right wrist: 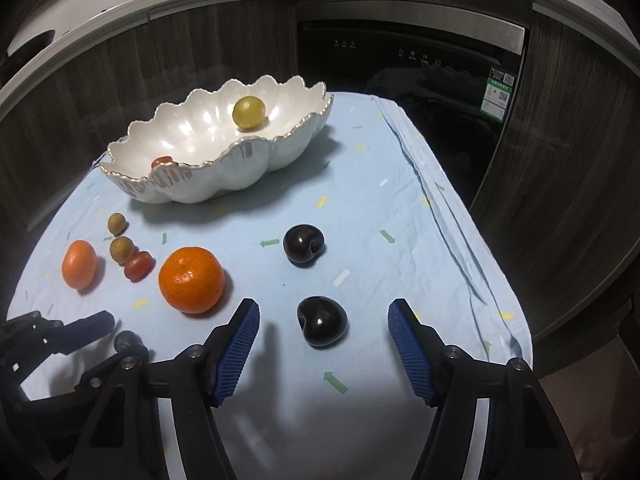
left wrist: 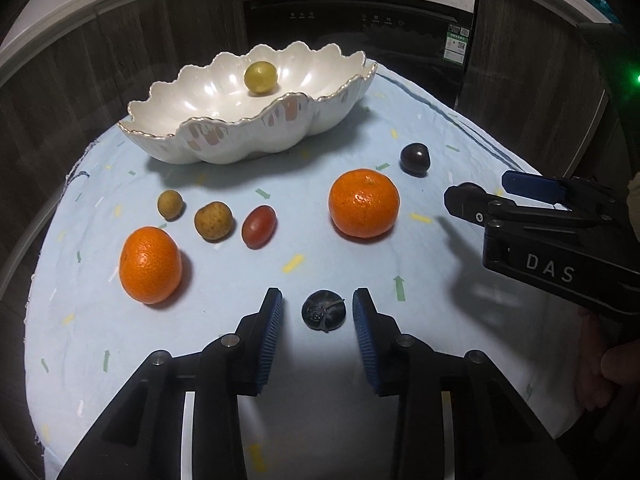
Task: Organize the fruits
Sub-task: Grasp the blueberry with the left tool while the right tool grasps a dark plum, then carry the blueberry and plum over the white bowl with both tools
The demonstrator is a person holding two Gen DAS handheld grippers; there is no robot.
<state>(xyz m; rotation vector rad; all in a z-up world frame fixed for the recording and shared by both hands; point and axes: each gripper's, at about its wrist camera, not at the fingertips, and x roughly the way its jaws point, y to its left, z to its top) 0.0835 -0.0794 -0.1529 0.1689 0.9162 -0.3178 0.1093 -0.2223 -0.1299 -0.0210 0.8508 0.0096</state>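
Observation:
A white scalloped bowl (left wrist: 208,144) (right wrist: 240,168) holds a yellow-green grape (left wrist: 260,77) (right wrist: 249,112) and a small red fruit (right wrist: 161,161). On the blue cloth lie two oranges (left wrist: 364,203) (left wrist: 150,265), two brown longans (left wrist: 213,221) (left wrist: 170,205), a red cherry tomato (left wrist: 259,225) and dark fruits. My left gripper (left wrist: 317,312) is open around a dark blueberry (left wrist: 323,311), not touching it. My right gripper (right wrist: 324,314) is open around a dark cherry (right wrist: 322,321); another dark cherry (right wrist: 303,245) lies beyond it.
The blue cloth (left wrist: 420,120) covers a small round table whose edges fall off left and right. A dark dishwasher front (right wrist: 420,72) and wooden cabinets stand behind. The right gripper's body (left wrist: 552,236) hangs over the table's right side.

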